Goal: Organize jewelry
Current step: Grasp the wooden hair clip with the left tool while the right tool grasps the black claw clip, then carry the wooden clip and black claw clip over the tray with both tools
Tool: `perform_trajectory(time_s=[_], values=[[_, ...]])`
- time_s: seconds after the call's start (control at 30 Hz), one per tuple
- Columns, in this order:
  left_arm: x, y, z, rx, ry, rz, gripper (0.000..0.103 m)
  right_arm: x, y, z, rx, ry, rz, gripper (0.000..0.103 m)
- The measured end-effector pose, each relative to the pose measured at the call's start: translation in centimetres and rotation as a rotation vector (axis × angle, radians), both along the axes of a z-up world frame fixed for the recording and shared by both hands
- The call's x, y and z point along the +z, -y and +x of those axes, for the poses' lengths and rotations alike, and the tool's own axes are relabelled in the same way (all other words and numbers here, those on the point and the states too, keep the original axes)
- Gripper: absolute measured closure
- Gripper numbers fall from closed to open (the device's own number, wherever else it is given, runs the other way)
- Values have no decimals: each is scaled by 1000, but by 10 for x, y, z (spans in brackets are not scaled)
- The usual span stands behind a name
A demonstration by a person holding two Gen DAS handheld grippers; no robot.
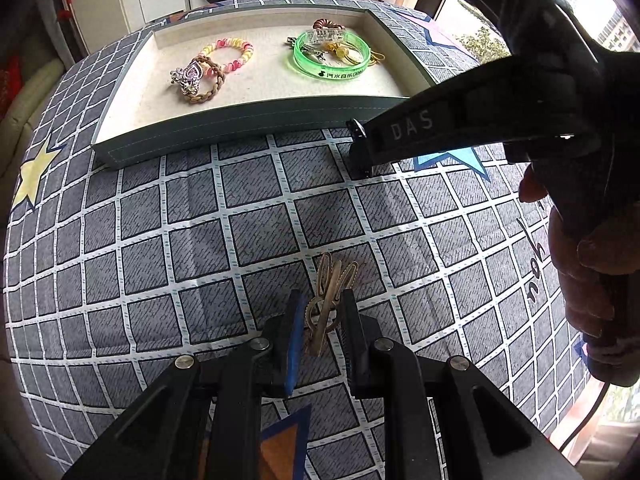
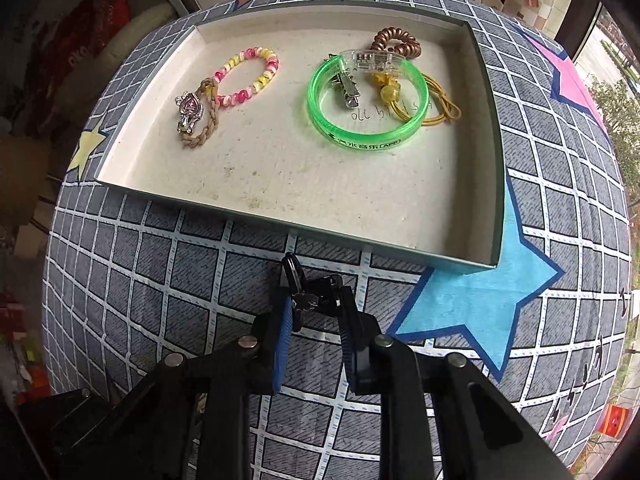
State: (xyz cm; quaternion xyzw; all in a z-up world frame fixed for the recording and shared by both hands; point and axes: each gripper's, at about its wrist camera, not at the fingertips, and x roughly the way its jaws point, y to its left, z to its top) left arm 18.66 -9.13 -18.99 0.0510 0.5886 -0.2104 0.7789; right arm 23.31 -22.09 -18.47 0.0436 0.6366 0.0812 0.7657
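Observation:
In the left wrist view my left gripper (image 1: pixel 322 304) is shut on a bronze hair clip (image 1: pixel 330 280), just above the checked cloth. My right gripper (image 2: pixel 316 296) is shut on a black hair clip (image 2: pixel 298 284) that rests on the cloth close to the front wall of the tray (image 2: pixel 200 204). The left wrist view also shows the right gripper (image 1: pixel 360 152), pointing down beside the tray (image 1: pixel 240 120). Inside the tray lie a pink and yellow bead bracelet (image 2: pixel 248 76), a braided tie with a purple heart charm (image 2: pixel 192 112) and a green bangle (image 2: pixel 360 136).
A clear clip (image 2: pixel 372 60), a silver clip (image 2: pixel 348 88), a brown spiral tie (image 2: pixel 396 40) and a yellow cord (image 2: pixel 436 116) crowd the tray's right side. A person's hand (image 1: pixel 580 260) holds the right gripper's handle. The checked cloth (image 1: pixel 200 220) covers a round table.

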Motion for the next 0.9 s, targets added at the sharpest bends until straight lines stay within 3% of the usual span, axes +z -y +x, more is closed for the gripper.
perform_trajectory(time_s=[0.37,0.9], values=[[2,-7,5,20,-4,-11,73,8,42,-23,-138,-40,131,79],[19,-10,24,30,35,-33,73,37,57,-36,-185,-24,185,79]])
